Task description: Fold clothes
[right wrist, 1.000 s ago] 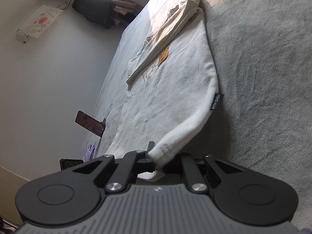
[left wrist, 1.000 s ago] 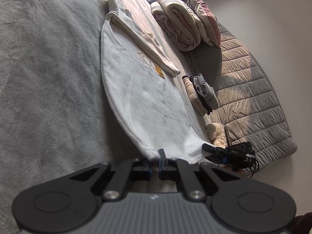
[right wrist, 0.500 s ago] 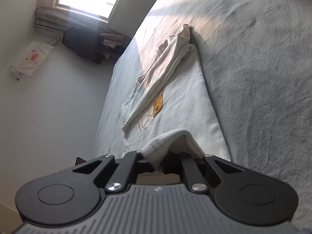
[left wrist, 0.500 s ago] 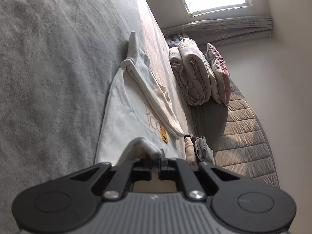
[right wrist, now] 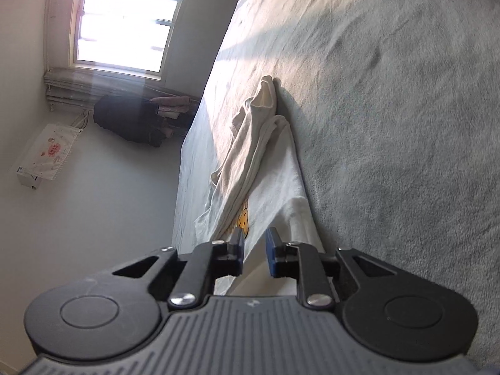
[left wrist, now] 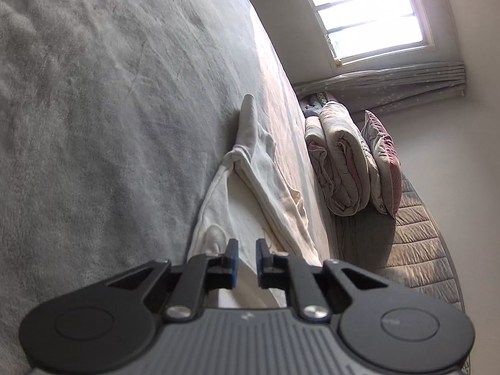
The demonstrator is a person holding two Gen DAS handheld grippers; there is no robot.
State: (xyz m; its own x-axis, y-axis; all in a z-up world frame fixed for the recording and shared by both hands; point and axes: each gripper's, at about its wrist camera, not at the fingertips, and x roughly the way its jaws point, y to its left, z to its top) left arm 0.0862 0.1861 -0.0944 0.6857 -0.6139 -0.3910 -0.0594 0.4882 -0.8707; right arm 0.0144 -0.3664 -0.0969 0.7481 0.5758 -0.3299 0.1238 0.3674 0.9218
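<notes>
The white sweatshirt [left wrist: 237, 193] lies flat on the grey blanket [left wrist: 93, 125], with its sleeves laid lengthwise down the middle of its body and the hem end nearest the cameras doubled over toward the chest print [right wrist: 242, 218]. The left gripper [left wrist: 245, 261] sits low just above that doubled end, its fingers spread with a clear gap and nothing between them. The right gripper [right wrist: 254, 254] sits likewise over the same end of the sweatshirt, beside the orange print, fingers parted and empty. Both being apart and right over the fold suggests the cloth has been let go so the layer can settle on the body. Beyond the far end of the sweatshirt, by the window [left wrist: 375, 15], a rolled quilt [left wrist: 340, 162] and a pillow [left wrist: 382, 162] rest against the headboard. Judging by the shape, another fold across the sweatshirt probably remains
</notes>
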